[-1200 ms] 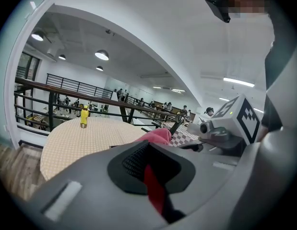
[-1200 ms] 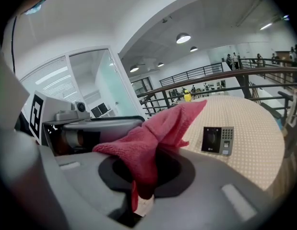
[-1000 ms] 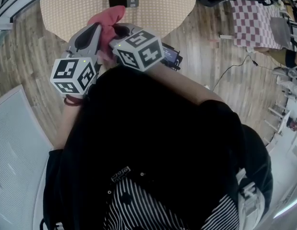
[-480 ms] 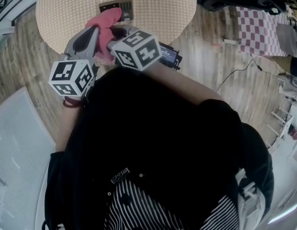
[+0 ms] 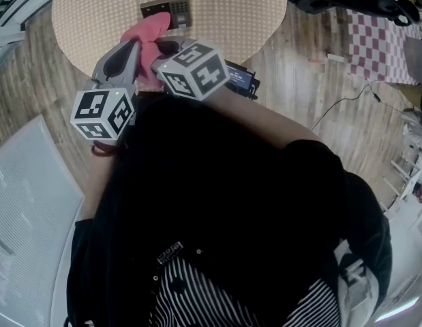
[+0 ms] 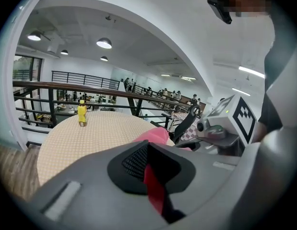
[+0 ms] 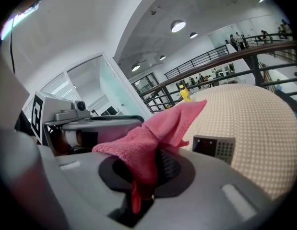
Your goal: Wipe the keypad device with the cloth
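Note:
A dark keypad device (image 5: pixel 166 9) lies on the round table's beige checked top (image 5: pixel 224 12), near its front part; the right gripper view also shows the keypad device (image 7: pixel 214 147). A pink cloth (image 5: pixel 148 33) is bunched just in front of the device, above the table's near edge. My left gripper (image 5: pixel 132 50) and right gripper (image 5: pixel 166 48) stand side by side, both shut on it. In the left gripper view a strip of the cloth (image 6: pixel 155 135) runs between the jaws of the left gripper (image 6: pixel 153 186). The cloth (image 7: pixel 158 133) rises from the jaws of the right gripper (image 7: pixel 138 188).
A yellow bottle (image 6: pixel 82 114) stands at the table's far side. A black gadget with a lit screen (image 5: pixel 239 79) sits below the table's near right edge. A red checked table (image 5: pixel 381 39) is at the right, a white panel (image 5: pixel 26 203) at the left, and a black chair (image 6: pixel 186 123) beyond.
Cloth and keypad device have drawn closer together in the head view; the cloth's tip now reaches the device's left edge. Both grippers keep their hold.

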The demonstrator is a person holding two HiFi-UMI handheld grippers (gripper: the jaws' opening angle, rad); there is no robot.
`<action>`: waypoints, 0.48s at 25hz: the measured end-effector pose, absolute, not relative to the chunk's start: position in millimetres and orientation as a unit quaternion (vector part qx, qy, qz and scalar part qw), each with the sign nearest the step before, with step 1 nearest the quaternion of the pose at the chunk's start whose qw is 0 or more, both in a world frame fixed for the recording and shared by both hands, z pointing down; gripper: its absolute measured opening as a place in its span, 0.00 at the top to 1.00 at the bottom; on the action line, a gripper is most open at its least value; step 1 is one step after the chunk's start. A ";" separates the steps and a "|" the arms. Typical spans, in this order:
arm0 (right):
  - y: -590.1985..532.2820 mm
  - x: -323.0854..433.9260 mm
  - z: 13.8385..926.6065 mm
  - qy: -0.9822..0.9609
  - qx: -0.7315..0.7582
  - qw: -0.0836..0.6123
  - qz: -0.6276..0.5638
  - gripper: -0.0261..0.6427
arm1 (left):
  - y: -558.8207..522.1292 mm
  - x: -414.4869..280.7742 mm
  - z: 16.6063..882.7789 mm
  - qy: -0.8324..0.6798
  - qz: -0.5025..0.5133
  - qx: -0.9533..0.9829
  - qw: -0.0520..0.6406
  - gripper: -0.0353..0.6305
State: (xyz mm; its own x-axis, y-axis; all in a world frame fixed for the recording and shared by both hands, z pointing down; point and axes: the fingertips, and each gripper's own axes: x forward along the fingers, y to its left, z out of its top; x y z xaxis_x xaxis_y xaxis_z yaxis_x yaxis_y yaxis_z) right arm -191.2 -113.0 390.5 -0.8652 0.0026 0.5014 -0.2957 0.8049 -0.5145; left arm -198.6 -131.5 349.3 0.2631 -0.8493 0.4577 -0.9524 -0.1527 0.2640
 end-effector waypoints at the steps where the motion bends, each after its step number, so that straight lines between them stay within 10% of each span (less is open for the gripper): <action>1: -111.0 -193.8 394.0 -0.917 0.081 0.248 0.302 0.87 | -128.8 -200.9 352.3 -0.598 0.101 0.753 0.256 0.95; 12: -145.5 -191.4 397.4 -0.908 0.125 0.243 0.316 0.87 | -164.1 -195.6 355.4 -0.549 0.120 0.787 0.254 0.95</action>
State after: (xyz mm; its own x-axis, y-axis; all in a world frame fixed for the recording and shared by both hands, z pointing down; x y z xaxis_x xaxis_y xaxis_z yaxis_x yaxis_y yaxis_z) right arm -191.4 -145.5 397.4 -0.8506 -0.0740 0.5206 -0.3812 0.7687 -0.5135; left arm -195.6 -164.1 355.4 0.3674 -0.8037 0.4681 -0.9257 -0.2673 0.2678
